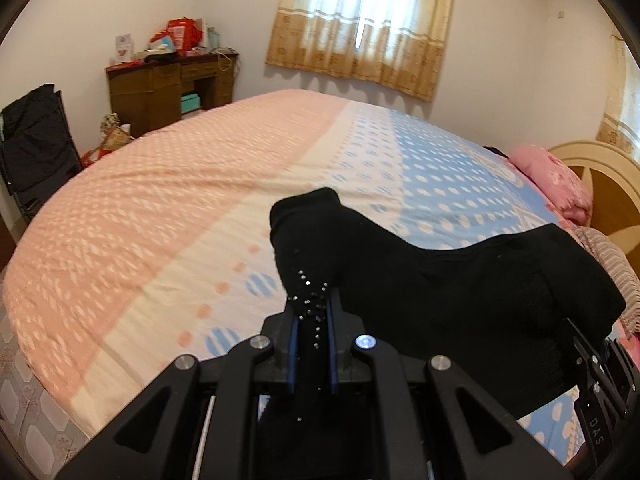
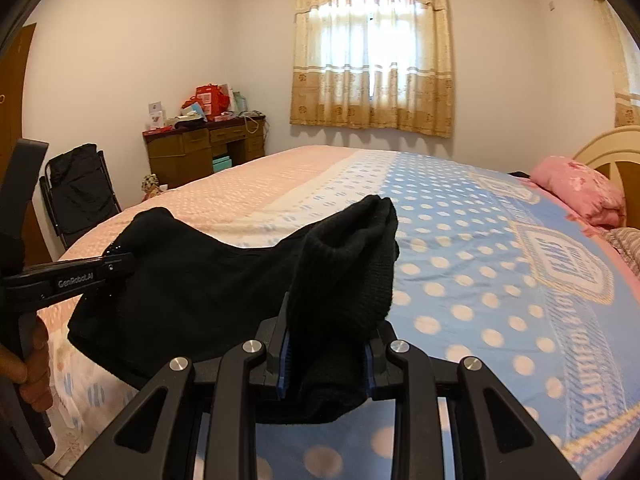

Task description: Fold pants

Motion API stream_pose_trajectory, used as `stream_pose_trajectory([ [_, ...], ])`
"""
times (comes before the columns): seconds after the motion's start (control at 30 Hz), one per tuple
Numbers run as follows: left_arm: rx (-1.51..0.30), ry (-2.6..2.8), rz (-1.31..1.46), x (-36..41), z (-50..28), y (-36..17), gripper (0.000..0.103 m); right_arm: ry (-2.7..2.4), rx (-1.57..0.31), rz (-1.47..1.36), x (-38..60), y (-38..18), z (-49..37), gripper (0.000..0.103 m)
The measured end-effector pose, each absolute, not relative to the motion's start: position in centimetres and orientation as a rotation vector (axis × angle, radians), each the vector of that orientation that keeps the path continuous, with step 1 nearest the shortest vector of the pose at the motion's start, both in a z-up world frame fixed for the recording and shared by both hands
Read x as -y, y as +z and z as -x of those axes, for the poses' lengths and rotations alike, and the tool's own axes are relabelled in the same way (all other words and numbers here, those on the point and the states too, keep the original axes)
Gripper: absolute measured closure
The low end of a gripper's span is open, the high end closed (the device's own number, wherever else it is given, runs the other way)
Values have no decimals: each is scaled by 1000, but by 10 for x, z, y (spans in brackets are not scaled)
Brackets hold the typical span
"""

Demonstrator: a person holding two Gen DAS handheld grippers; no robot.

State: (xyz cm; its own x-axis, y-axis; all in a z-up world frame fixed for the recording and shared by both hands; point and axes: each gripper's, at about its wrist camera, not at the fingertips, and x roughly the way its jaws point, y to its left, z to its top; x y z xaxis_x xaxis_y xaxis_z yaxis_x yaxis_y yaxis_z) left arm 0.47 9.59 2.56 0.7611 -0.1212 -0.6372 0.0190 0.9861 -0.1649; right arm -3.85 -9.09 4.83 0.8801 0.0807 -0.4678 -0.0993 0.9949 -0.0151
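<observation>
- The left gripper has its two blue-lined jaws drawn close together on an edge of the black pants; the pinched cloth carries small sparkling studs, and a lobe of fabric stands up above the fingertips
- The right gripper is clamped the same way on another part of the pants; its jaws stand a little wider, filled with a thick ribbed bunch of knit that rises above them and flops to the right
- The pants hang as a dark sagging band between the two grippers, held up over the near side of the bed; whether the lowest fold touches the sheet cannot be told
- In the right wrist view the left gripper comes in from the left edge, its fingers closed on the far end of the cloth; a hand grips its handle below
- The bed sheet is pink on the left and blue with pale dots on the right; a pink pillow lies by the headboard
- A wooden desk stands by the far wall, beside a curtained window; a black folding chair stands left of the bed
</observation>
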Motion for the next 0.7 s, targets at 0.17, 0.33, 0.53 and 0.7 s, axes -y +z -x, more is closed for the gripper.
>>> stream_pose_trajectory([
  [0.17, -686, -25, 143, -111, -18, 28, 91, 126, -478, 58, 76, 46, 11, 75],
  [0.33, -668, 23, 125, -122, -36, 30, 91, 144, -479, 67, 62, 38, -15, 75],
  [0.53, -662, 82, 102, -132, -56, 23, 91, 155, -513, 94, 53, 20, -45, 75],
  [0.7, -682, 115, 96, -138, -74, 10, 91, 151, -580, 134, 46, -1, -66, 75],
])
